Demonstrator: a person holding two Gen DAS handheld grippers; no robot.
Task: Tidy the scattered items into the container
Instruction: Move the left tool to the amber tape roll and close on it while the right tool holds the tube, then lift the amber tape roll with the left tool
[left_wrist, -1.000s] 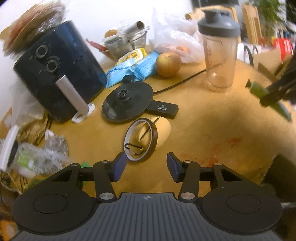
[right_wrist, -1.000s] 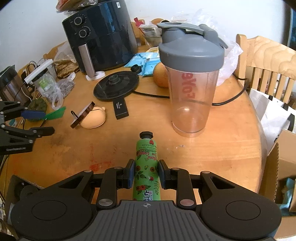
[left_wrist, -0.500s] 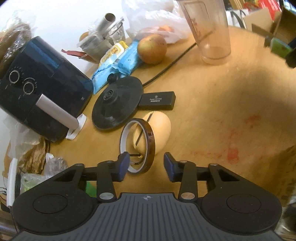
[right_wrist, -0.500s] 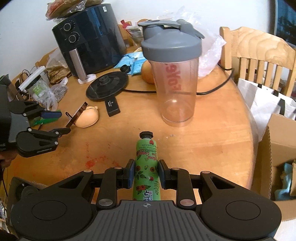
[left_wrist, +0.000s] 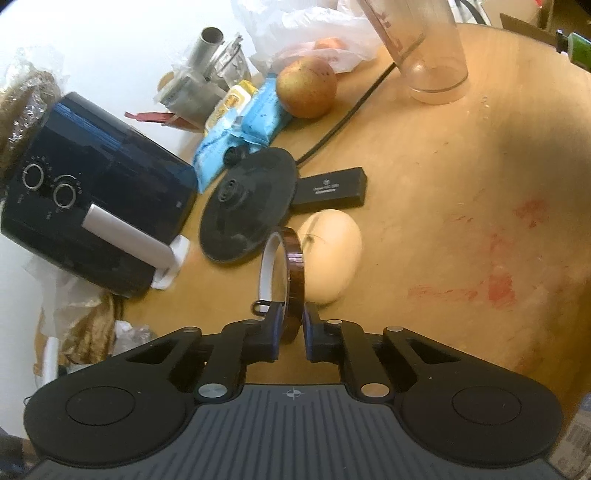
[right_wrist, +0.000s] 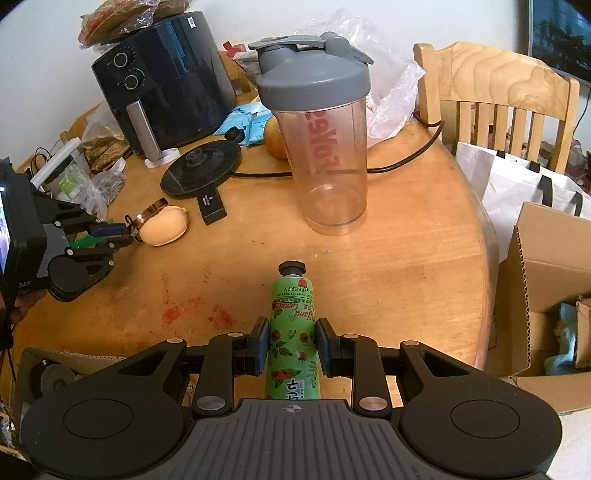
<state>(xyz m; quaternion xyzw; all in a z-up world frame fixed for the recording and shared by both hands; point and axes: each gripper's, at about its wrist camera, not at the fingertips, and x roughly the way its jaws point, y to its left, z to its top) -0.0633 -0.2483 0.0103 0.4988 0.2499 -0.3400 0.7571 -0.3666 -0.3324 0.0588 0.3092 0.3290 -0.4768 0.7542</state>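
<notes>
My left gripper (left_wrist: 291, 328) is shut on the edge of a brown tape roll (left_wrist: 286, 273) that stands upright against a beige egg-shaped sponge (left_wrist: 332, 266) on the wooden table (left_wrist: 461, 221). From the right wrist view the left gripper (right_wrist: 122, 232) shows at the left with the tape roll (right_wrist: 147, 214) and the sponge (right_wrist: 162, 229). My right gripper (right_wrist: 290, 343) is shut on a green hand cream tube (right_wrist: 291, 325) and holds it above the table. An open cardboard box (right_wrist: 546, 295) stands beside the table at the right.
A clear shaker bottle (right_wrist: 325, 147) with a grey lid stands mid-table. A black kettle base (left_wrist: 251, 210), a black remote-like bar (left_wrist: 332, 188), an air fryer (left_wrist: 92, 195), an apple (left_wrist: 306, 86) and blue packets (left_wrist: 240, 129) lie behind. A wooden chair (right_wrist: 498, 96) and a white bag (right_wrist: 517, 184) are at the right.
My left gripper moved in and closed on the tape roll, which now stands more upright. My right gripper, still holding the tube, drew back toward the box side.
</notes>
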